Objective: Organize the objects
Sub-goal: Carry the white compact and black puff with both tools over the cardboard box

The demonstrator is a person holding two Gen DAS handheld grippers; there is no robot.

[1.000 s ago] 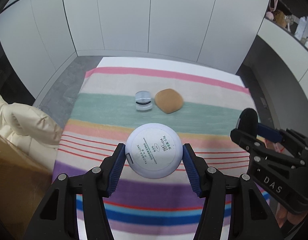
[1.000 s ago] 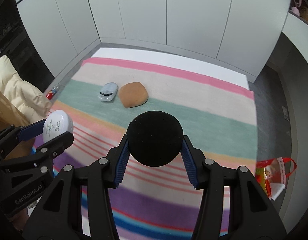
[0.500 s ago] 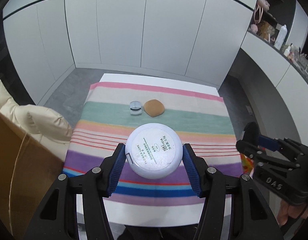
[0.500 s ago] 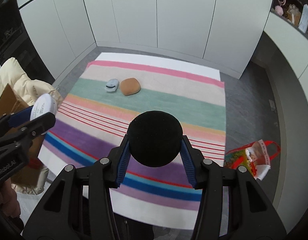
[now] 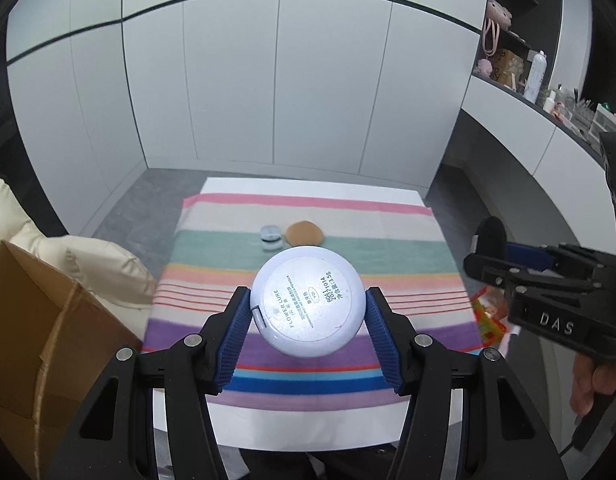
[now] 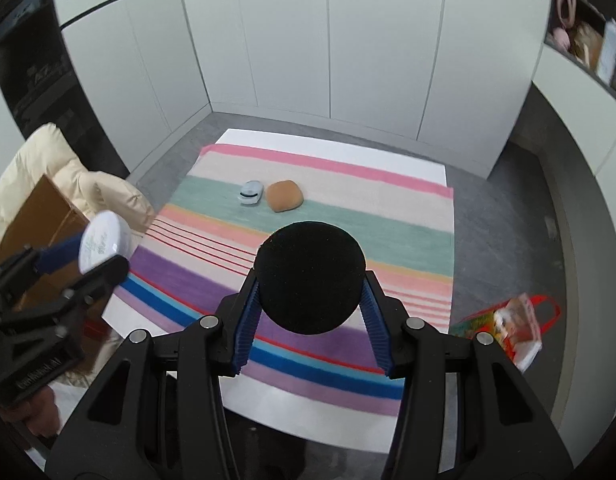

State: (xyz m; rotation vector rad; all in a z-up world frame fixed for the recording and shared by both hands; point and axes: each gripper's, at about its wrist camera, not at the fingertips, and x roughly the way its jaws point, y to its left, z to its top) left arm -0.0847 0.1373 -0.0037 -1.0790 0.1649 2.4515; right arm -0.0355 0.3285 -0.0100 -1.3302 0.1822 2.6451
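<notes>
The left gripper (image 5: 308,312) is clamped on a round white compact (image 5: 308,300), both blue pads (image 5: 236,336) pressed against its sides. The flat face with the printed label "FLOWER LURE" is turned up toward the camera. It's held up in the air, well above the striped cloth (image 5: 308,360) that covers the counter (image 5: 308,428).

The right gripper (image 6: 309,280) is doing the same thing with a round black puff (image 6: 309,278), squeezed between its own blue pads (image 6: 246,328). It's also up in the air over the cloth. From the left wrist view you can see the right gripper off to the right side, with the black puff edge-on between its fingers and a bit of the person's hand (image 5: 591,380) under it. From the right wrist view the left gripper sits at the left edge with the white compact tilted in its grip.

Down on the cloth, on the green stripe toward the far end, there's a tan cushion-shaped sponge (image 6: 284,196) and just beside it, on its left, a small pale blue case (image 6: 250,193). I can't tell if those two are touching.

Off the counter: a brown cardboard box (image 5: 32,332) and a cream padded jacket (image 5: 96,268) on the left, and a red and yellow plastic bag (image 6: 507,324) on the grey floor to the right.
</notes>
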